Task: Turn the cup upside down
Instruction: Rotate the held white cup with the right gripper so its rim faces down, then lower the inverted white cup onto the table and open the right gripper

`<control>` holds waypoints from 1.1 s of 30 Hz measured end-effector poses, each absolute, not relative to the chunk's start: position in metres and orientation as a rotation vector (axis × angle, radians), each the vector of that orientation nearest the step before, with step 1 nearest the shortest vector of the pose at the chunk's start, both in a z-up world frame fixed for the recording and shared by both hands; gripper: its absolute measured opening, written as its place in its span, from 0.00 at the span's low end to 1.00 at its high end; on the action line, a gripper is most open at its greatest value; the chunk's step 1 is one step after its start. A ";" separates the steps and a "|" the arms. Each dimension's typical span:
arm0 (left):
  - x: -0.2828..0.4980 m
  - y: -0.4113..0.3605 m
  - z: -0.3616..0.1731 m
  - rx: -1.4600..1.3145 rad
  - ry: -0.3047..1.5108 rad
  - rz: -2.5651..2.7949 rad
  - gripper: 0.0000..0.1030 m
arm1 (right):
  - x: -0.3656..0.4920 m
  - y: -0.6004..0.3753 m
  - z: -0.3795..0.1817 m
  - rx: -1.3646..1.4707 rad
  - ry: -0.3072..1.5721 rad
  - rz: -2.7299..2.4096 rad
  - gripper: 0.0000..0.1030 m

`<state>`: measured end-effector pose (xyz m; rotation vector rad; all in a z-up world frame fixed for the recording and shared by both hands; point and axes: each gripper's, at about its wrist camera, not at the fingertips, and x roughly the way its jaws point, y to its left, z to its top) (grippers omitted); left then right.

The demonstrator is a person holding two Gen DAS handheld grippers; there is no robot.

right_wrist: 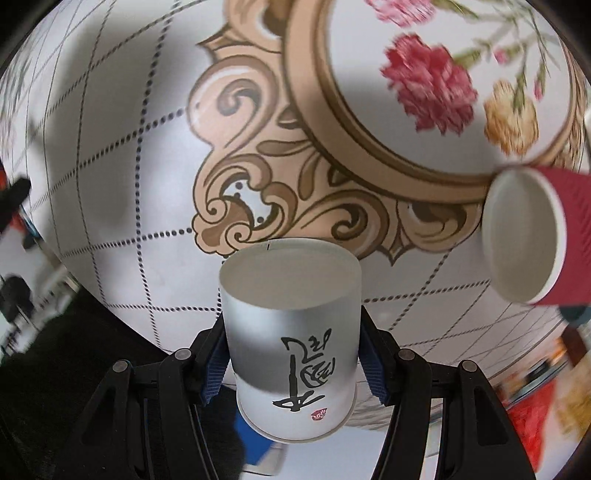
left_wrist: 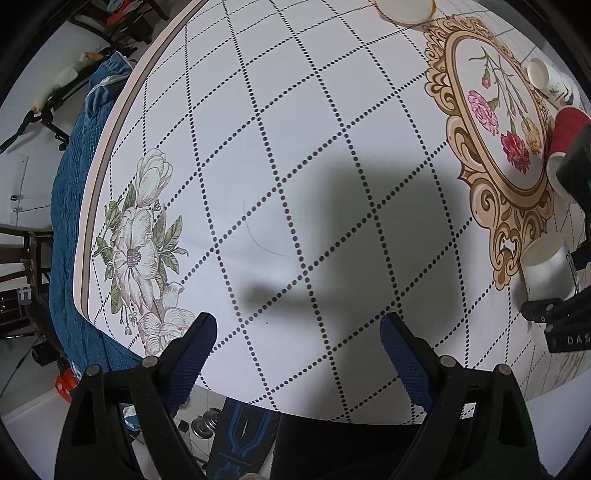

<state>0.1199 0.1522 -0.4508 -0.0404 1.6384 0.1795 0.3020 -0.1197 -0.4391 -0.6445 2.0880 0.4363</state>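
A: Two tongs in play. Right tongs (right_wrist: 291,373) were clenched on the white cup (right_wrist: 291,332), pads pressing its side walls near the wider rim end. Left tongs (left_wrist: 299,350) were released, nothing between the fingers, hanging over the tabletop (left_wrist: 258,147) near its front edge.

B: Why mid-wall grip?

A: My read: a side grip lets the wrist roll the cup over without regrasping. Left one looked parked out of the way.

B: Cup orientation?

A: Long axis ran along the tongs, away from the camera. Rolled rim sat nearest the lens, flat closed base pointed out toward the tabletop. Calligraphy print read right way up from the wrist view. Whether it was lifted or touching the cloth, couldn't tell; looked held above it. Judged mid-flip, not set down yet.

B: Beyond it?

A: Red ribbed cup (right_wrist: 535,236) lay further right, on its side, white end toward the camera, by the ornate floral medallion (right_wrist: 369,110). Left view farthest: small printed cup (left_wrist: 550,79), tan dish (left_wrist: 404,9) at the far edge.
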 end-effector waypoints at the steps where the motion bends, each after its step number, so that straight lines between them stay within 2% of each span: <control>1: 0.120 0.147 -0.450 -0.039 1.638 0.180 0.88 | 0.303 -0.125 -0.438 -0.611 2.097 0.426 0.62; 6: 0.119 0.135 -0.446 -0.028 1.637 0.174 0.88 | 0.322 -0.136 -0.433 -0.570 2.123 0.408 0.64; 9: 0.119 0.132 -0.445 -0.024 1.637 0.172 0.88 | 0.309 -0.138 -0.431 -0.586 2.114 0.406 0.75; 14: 0.117 0.122 -0.443 -0.014 1.633 0.166 0.88 | 0.290 -0.123 -0.407 -0.623 2.059 0.424 0.75; 15: 0.116 0.119 -0.442 -0.011 1.631 0.165 0.88 | 0.292 -0.122 -0.403 -0.627 2.049 0.426 0.75; 18: 0.115 0.110 -0.438 -0.003 1.626 0.160 0.88 | 0.296 -0.121 -0.388 -0.631 2.016 0.432 0.61; 26: 0.116 0.107 -0.435 -0.023 1.635 0.170 0.88 | 0.302 -0.124 -0.344 -0.548 1.864 0.438 0.60; 33: 0.124 0.115 -0.438 -0.061 1.645 0.192 0.88 | 0.304 -0.136 -0.295 -0.333 1.602 0.422 0.60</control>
